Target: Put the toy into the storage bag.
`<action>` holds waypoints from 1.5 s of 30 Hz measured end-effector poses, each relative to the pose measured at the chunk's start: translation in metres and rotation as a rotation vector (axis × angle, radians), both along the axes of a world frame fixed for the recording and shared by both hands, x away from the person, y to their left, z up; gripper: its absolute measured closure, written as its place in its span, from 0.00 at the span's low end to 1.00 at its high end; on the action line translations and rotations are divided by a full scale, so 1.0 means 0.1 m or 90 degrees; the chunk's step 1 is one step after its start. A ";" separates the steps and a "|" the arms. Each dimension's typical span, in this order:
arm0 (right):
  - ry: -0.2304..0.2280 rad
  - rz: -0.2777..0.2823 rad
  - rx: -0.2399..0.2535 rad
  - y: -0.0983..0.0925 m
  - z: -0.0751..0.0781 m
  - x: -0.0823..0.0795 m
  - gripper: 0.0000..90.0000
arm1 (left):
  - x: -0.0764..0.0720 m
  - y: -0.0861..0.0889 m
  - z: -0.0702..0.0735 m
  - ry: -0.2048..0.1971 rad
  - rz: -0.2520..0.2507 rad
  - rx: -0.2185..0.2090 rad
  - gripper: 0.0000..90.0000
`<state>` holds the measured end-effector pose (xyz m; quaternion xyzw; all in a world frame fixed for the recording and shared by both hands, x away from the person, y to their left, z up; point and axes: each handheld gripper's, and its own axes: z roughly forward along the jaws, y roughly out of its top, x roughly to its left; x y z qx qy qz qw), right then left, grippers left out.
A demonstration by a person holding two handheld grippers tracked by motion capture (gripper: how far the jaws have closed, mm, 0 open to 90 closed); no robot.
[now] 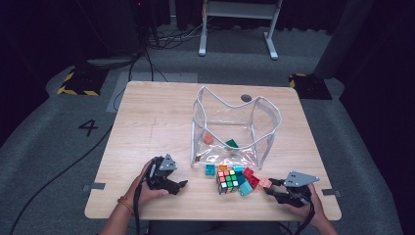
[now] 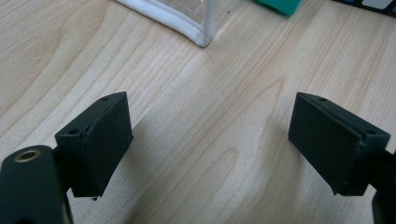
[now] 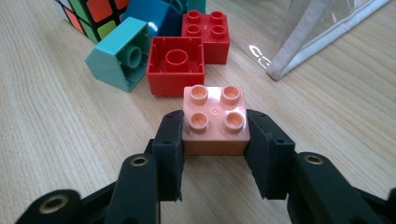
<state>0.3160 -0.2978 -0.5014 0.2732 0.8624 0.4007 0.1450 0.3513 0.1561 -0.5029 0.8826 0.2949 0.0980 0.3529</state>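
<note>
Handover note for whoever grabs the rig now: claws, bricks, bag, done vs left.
Right claw: shut on the peach brick, which sits studs-up on the table beside the loose pile.
Left claw: open, nothing between the jaws, over bare wood near the clear bag.
Done: an orange brick and a green brick already lie in the bag.
Left: the peach brick, two red bricks, the teal brick, other bricks and the puzzle cube are outside the bag, in front of it.

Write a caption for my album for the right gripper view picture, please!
The right claw pinches a peach brick on the wooden table, near two red bricks and a teal one.
</note>
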 end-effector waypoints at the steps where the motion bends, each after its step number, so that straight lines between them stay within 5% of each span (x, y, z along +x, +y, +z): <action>1: -0.006 0.001 0.003 -0.01 0.00 0.01 0.66 | 0.00 0.00 0.00 0.000 0.000 0.000 0.15; 7: -0.021 -0.006 -0.008 -0.06 0.02 0.03 0.66 | 0.00 0.00 0.00 0.000 0.001 -0.001 0.15; 24: -0.043 -0.074 0.052 -0.41 0.32 0.25 0.66 | 0.00 0.00 0.00 0.000 0.002 -0.003 0.15; 31: -0.084 -0.067 0.098 -0.48 0.69 0.49 0.66 | 0.00 0.00 0.00 0.000 0.000 -0.001 0.15; 45: -0.128 -0.066 0.122 -0.41 1.34 0.93 0.66 | 0.00 0.00 0.00 0.001 0.002 -0.003 0.15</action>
